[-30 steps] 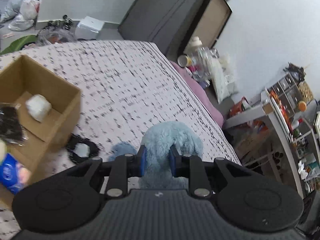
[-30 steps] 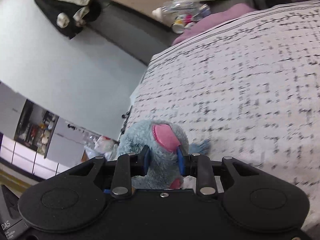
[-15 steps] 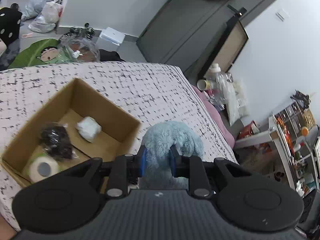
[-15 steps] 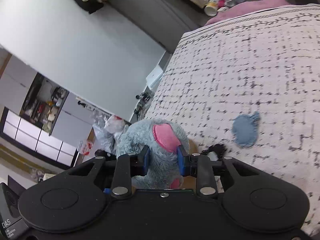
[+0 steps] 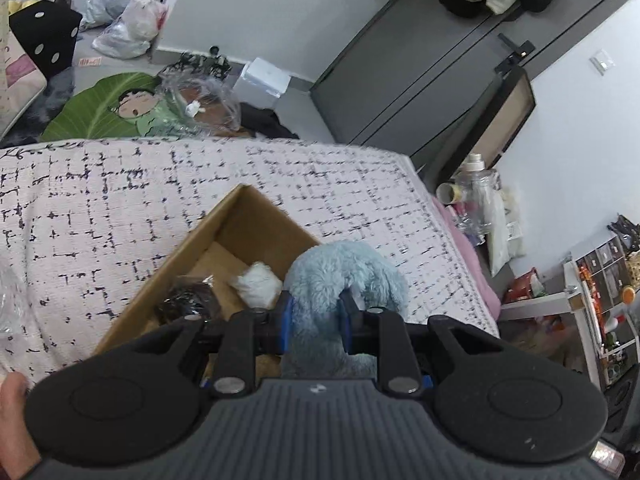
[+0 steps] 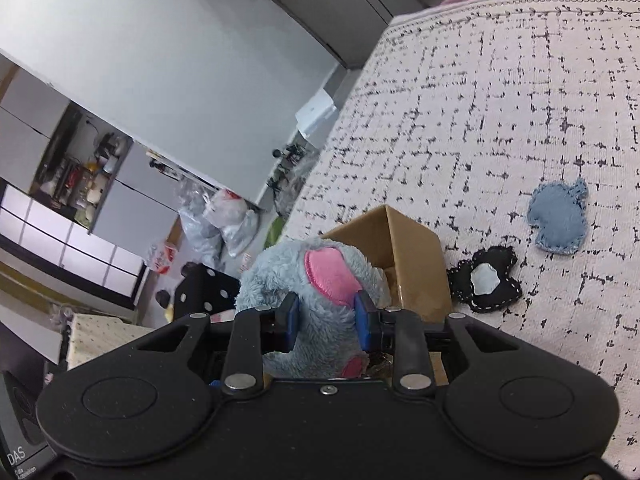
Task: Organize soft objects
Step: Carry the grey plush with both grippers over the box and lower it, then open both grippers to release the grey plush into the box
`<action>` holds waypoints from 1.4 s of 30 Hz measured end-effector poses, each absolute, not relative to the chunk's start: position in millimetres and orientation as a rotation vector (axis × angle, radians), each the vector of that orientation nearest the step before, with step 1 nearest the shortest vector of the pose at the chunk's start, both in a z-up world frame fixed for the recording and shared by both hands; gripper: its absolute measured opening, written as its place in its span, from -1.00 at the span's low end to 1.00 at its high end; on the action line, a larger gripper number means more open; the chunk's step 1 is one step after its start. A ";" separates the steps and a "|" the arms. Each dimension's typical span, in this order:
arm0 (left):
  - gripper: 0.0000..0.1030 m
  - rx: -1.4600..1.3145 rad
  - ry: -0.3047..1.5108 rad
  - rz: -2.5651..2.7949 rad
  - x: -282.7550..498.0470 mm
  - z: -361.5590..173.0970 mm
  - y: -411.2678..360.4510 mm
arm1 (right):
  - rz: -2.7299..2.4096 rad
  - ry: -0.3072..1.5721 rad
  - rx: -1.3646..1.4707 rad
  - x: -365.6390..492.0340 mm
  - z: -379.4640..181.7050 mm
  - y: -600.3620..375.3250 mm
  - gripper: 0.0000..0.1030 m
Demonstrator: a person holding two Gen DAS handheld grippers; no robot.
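A fluffy light-blue plush toy point(image 5: 344, 280) with a pink ear patch point(image 6: 330, 276) hangs over an open cardboard box point(image 5: 240, 220) on the bed. My left gripper point(image 5: 316, 316) is shut on one end of the plush toy, and my right gripper point(image 6: 326, 318) is shut on the other end, by the pink patch. Inside the box lie a white soft lump point(image 5: 258, 284) and a dark bundle point(image 5: 188, 300). The box point(image 6: 416, 248) shows behind the toy in the right wrist view.
A black soft piece with a pale centre point(image 6: 486, 280) and a flat blue soft piece point(image 6: 558, 220) lie on the checked bedspread point(image 6: 480, 100) right of the box. Beyond the bed's far edge are bags point(image 5: 128, 28), a green mat point(image 5: 100, 108) and grey wardrobes point(image 5: 420, 60).
Both grippers have carried the plush toy sideways across the bed to above the box; the box has slid from the left edge toward the middle of the left wrist view.
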State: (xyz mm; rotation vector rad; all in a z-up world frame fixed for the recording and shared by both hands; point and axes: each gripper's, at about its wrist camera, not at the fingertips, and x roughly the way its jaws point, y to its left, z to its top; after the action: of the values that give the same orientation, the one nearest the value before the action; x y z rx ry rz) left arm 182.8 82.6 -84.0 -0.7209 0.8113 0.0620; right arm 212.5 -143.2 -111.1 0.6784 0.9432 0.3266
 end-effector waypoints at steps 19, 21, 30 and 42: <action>-0.06 -0.616 0.887 0.165 168.9 -51.2 89.3 | 0.304 0.893 0.638 194.5 -69.9 -152.5 0.18; 0.04 -0.589 0.880 0.181 160.6 -42.2 88.5 | 0.296 0.881 0.622 187.5 -64.7 -155.2 0.28; 0.51 -0.474 0.826 0.216 122.6 -9.0 85.0 | 0.292 0.849 0.514 158.9 -35.7 -167.9 0.67; 0.53 -0.419 0.790 0.189 78.5 25.3 71.2 | 0.293 0.796 0.396 111.0 4.2 -181.7 0.94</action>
State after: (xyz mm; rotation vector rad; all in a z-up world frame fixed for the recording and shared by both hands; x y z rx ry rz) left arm 78.5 71.2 25.3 -0.4195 0.7899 0.1892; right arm 111.0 -181.7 4.2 0.3956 0.7957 0.2931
